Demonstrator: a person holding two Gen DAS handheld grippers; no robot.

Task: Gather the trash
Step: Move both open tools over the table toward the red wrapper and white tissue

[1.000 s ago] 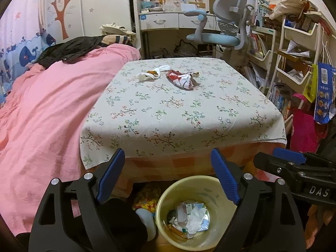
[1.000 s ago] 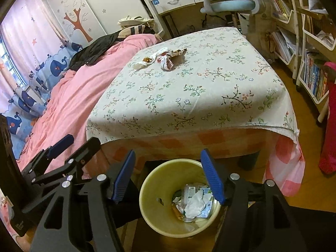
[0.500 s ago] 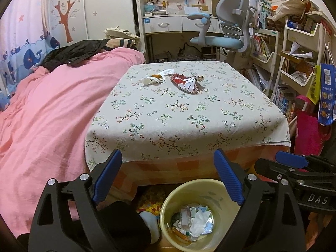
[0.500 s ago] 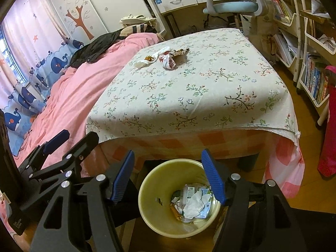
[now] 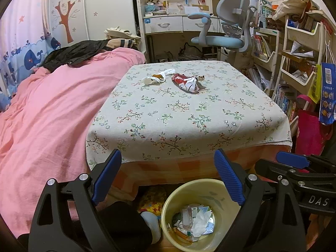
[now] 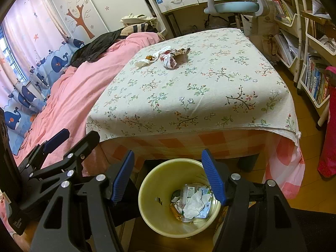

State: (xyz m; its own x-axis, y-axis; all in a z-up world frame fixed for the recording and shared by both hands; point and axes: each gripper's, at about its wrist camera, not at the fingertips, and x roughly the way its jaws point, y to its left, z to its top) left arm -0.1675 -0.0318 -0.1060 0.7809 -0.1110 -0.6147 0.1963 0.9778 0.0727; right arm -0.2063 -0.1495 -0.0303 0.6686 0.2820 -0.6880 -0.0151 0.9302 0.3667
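Blue bag, seemingly left-view only.

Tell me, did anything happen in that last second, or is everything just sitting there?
Only the viewpoint shifted: the left hand-held gripper rose and tilted up a little, so the table sits lower in its view. Nothing was grabbed or dropped. Both it and the right hand-held gripper stay open and empty above the yellow bin; the red wrapper and white wrapper lie untouched.

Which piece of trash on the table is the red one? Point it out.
The crumpled red-and-white wrapper, lying right of the white tissue-like scrap on the floral tablecloth. The other piece is white with a small brown bit.
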